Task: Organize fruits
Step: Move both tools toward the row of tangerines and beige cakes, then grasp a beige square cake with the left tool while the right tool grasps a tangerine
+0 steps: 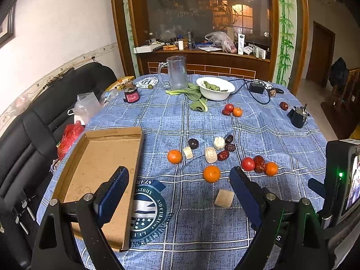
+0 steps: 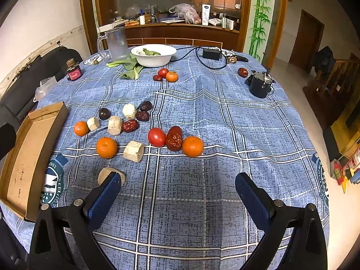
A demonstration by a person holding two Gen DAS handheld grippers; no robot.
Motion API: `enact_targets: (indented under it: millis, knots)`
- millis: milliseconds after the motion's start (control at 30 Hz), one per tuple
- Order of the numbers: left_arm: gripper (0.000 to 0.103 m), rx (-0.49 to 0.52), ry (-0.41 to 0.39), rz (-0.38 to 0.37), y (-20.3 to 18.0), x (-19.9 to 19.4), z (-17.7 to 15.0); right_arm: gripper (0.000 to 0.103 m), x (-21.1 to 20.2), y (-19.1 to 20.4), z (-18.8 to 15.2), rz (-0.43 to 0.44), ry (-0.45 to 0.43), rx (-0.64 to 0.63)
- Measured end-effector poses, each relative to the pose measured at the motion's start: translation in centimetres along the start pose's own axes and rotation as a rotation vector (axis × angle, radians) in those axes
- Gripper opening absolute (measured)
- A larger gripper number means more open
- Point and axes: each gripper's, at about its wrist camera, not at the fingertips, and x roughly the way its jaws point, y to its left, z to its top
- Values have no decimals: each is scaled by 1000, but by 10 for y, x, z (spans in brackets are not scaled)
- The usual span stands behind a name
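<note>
- Blue-padded, the left gripper (image 1: 178,178) hangs over the near part of the table with its jaws spread wide and nothing between them; its left finger sits above the cardboard tray (image 1: 74,175), its right finger above the cloth.
- The right gripper (image 2: 177,185) is likewise spread wide and empty, hovering above bare blue plaid tablecloth (image 2: 202,202).
- Just past the right gripper's left finger lies a pale cut chunk (image 2: 106,174), partly hidden by that finger.
- Beyond it, in a loose row: an orange (image 2: 106,147), a second pale chunk (image 2: 133,151), a red tomato (image 2: 156,137), a large red date (image 2: 174,138) touching the tomato, and another orange (image 2: 192,146) touching the date.
- Farther back sits a cluster: a small orange (image 2: 81,128), three more pale chunks (image 2: 115,124), a dark round fruit (image 2: 104,113), and several dark red dates (image 2: 129,125).
- The tray lies open at the table's left edge, with no fruit in it, well apart from the row of fruit.
- Near the far side a tomato, a small date and an orange (image 2: 172,76) sit together, beside leafy greens (image 2: 131,68).
- A white bowl (image 2: 153,55) holds more greens; a clear mug (image 2: 115,43) stands to its left.
- A lone date (image 2: 242,72) rests near a black device (image 2: 259,85) on the right.
</note>
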Motion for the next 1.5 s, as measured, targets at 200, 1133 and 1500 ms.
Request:
enact_targets:
  millis: [200, 1133, 1500]
  knots:
    - [91, 20, 28, -19, -4, 13, 0, 102, 9, -1, -1, -8, 21, 9]
    - [67, -50, 327, -281, 17, 122, -20, 78, 53, -42, 0, 63, 132, 78]
    - [63, 55, 358, -424, -33, 128, -31, 74, 65, -48, 16, 140, 129, 95]
